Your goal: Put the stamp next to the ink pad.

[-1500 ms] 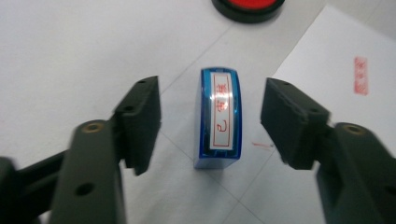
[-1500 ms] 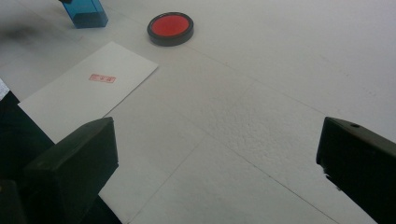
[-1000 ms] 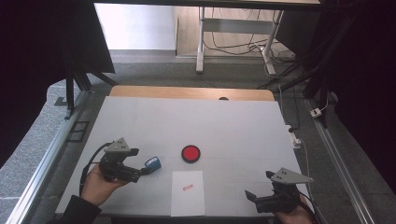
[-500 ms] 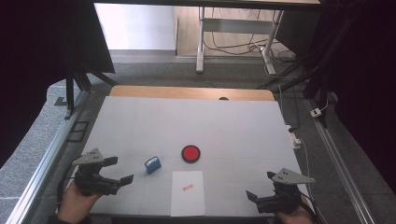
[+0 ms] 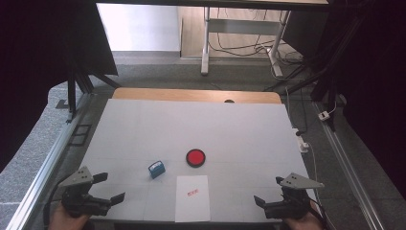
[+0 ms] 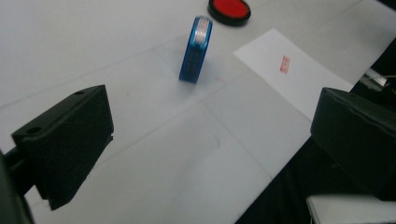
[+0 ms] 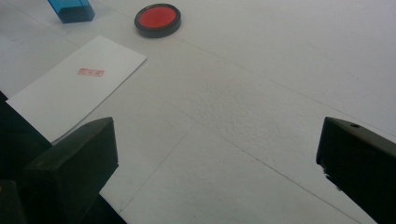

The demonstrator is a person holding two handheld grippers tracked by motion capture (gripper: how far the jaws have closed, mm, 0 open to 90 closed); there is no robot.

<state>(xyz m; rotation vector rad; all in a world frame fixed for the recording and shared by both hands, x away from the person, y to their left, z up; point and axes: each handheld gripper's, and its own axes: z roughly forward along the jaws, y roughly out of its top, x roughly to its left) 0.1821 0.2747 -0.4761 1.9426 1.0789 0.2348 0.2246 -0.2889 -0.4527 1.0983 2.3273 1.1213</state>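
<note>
Resting at the table's near corners, the left gripper (image 5: 109, 188) and right gripper (image 5: 268, 190) both hold their jaws spread wide, pinching nothing. Between them, at the near edge, lies a white sheet of paper (image 5: 192, 205) bearing a small red stamped mark (image 5: 193, 193). Just beyond the sheet's far left corner stands the blue stamp (image 5: 156, 168), free on the white tabletop (image 5: 191, 124). Farther right sits the round red ink pad (image 5: 196, 157), near the stamp but apart.
</note>
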